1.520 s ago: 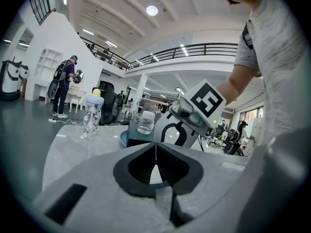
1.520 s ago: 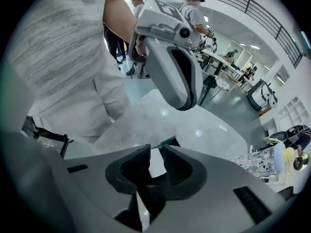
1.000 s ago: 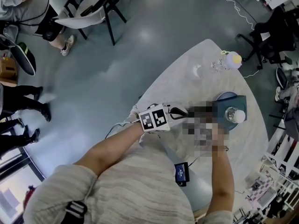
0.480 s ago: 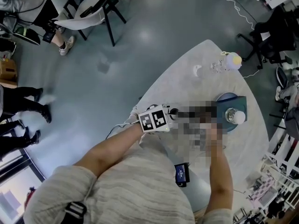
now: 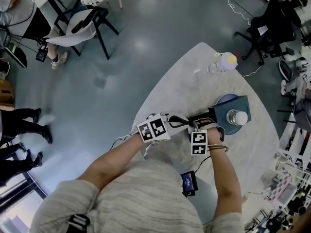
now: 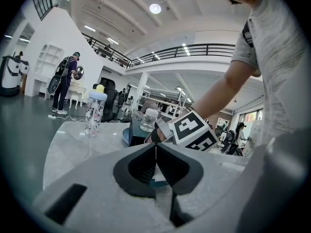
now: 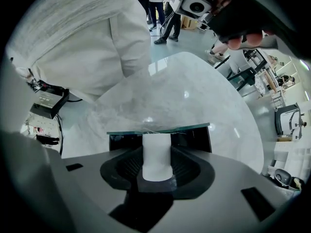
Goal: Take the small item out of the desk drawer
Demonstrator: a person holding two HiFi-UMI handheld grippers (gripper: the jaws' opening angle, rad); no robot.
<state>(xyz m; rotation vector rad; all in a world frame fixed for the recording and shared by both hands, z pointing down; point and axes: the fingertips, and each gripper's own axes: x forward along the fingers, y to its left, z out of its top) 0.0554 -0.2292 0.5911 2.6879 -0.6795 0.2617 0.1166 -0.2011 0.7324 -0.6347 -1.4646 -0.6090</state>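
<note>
With the right gripper point(image 7: 156, 166) clamped on one small white cylinder point(image 7: 156, 147) at the mouth of one dark teal desk drawer point(image 7: 197, 139), likely to draw it clear, and the left gripper point(image 6: 156, 155) pinched together, seemingly idle, count beyond one white-lidded clear jar point(image 5: 237, 117) and one yellow-capped patterned bottle point(image 5: 221, 62).

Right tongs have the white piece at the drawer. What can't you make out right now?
- Inside of the drawer: right gripper view, the white item and right tongs stand in front of it.
- The white item's lower end: same view, sunk between the tongs' pads.
- The item and tong tips from above: head view, covered by the right hand and its marker cube.
</note>
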